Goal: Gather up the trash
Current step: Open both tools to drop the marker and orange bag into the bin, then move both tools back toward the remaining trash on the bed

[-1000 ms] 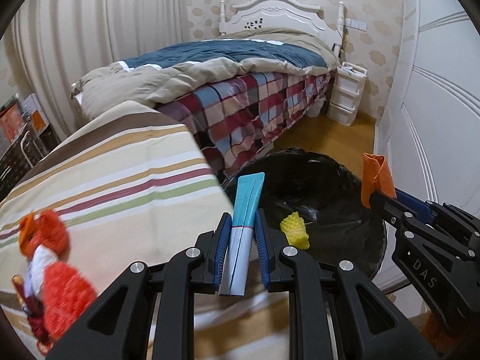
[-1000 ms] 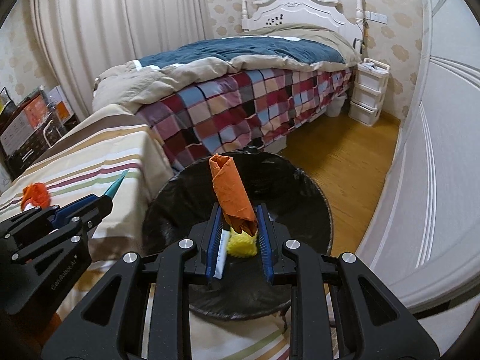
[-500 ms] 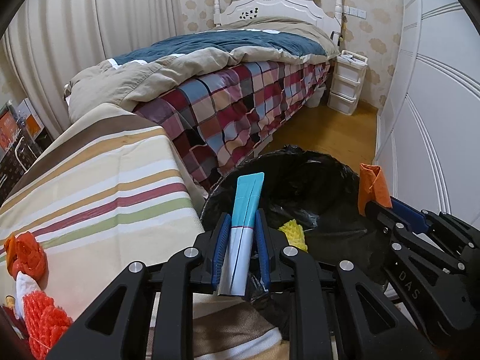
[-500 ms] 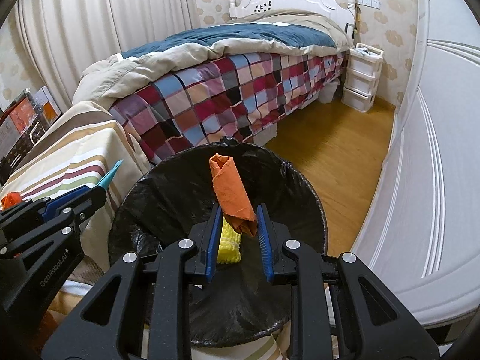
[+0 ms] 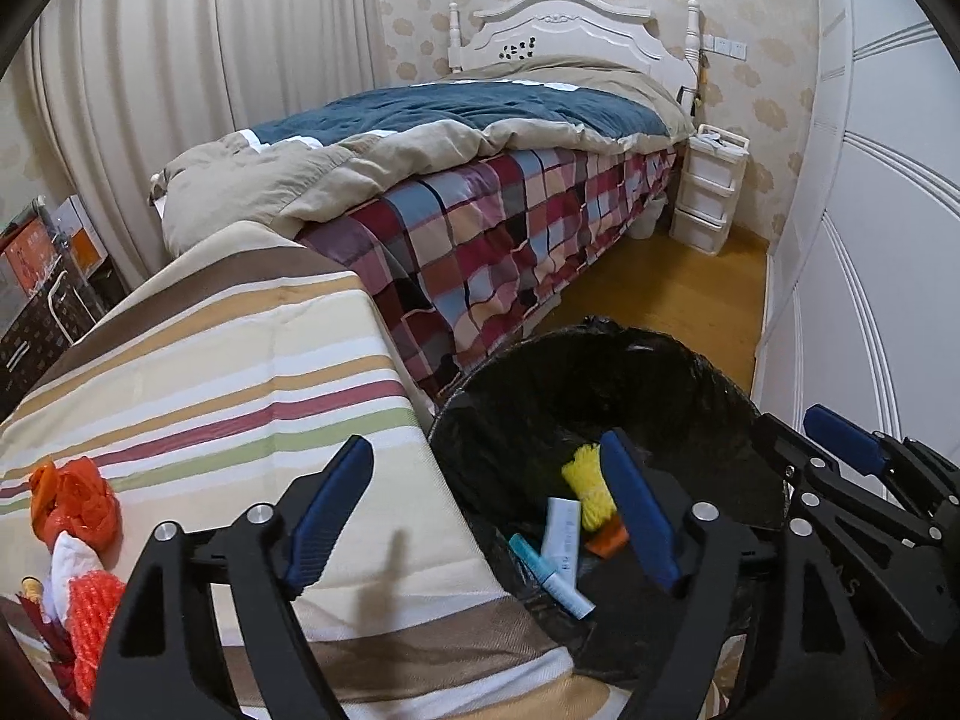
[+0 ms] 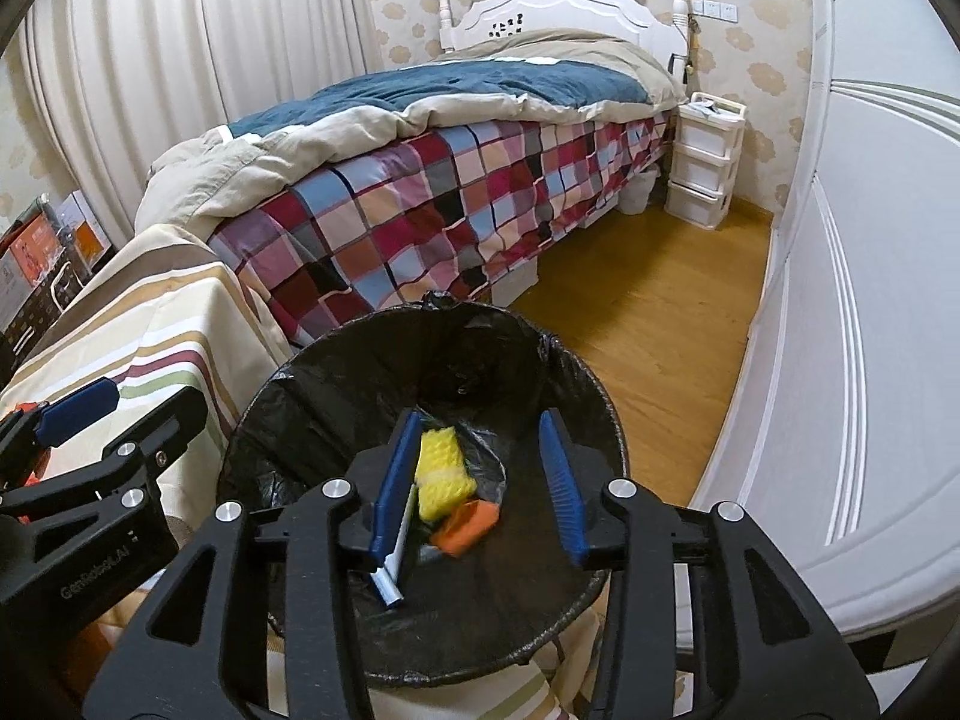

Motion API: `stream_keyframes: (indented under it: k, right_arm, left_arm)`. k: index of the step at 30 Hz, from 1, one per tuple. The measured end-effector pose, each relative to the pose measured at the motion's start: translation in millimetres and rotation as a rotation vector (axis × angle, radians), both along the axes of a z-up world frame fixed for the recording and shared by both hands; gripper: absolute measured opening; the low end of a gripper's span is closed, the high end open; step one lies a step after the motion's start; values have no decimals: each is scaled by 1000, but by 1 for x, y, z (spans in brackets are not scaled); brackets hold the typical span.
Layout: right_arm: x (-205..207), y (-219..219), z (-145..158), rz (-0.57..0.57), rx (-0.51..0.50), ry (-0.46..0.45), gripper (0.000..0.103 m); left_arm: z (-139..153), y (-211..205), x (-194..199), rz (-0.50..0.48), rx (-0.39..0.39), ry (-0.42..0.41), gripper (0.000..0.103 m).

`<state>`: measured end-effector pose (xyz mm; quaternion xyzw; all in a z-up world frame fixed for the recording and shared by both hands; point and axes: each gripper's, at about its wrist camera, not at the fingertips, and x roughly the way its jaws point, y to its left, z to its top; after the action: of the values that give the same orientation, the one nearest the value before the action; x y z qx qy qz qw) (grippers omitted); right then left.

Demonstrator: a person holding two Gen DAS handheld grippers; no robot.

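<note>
A: Start at the left claw (image 5: 486, 504); its jaws have just been opening and stand wide with nothing between them; the right claw (image 6: 483, 480) has parted too, empty, both hanging over the bin (image 6: 288, 384).

B: And the trash?

A: Down in the black liner; a teal and white tube (image 5: 555, 564), a yellow foam net (image 6: 441, 471) and an orange wrapper (image 6: 471, 525) lie together at the bottom, touching.

B: So the drop looks done; what makes the next bit go well?

A: I'd keep both claws open and lift clear of the rim before swinging, so nothing snags the liner; then head to the striped worktop (image 5: 240, 372), where an orange plastic wad (image 5: 75, 501) and a red net (image 5: 90, 612) sit near the left edge, well apart from the bin.

B: Soft stuff; pinch it low and centred, I'd guess.
</note>
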<state>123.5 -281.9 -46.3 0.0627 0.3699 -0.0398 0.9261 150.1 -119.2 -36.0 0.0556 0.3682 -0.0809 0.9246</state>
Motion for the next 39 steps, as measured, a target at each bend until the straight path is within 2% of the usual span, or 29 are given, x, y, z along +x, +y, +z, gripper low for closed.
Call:
stream_keyframes:
  k: [3,14,24,39]
  right_arm:
    - [-5,0,4,-6,-2,-5,49]
    - [-31,14,19,9,3,-28,64]
    - [-61,54,27,104,9,-43,65]
    - [-97,125,20,268,-4,-16,65]
  left_arm:
    - [4,2,-5,5,7,-7,80]
    - [20,28,-36,45,26,-37,82]
    - [25,80,-79,119,33,-36,82]
    - [10,175,-146,307,35,18,82]
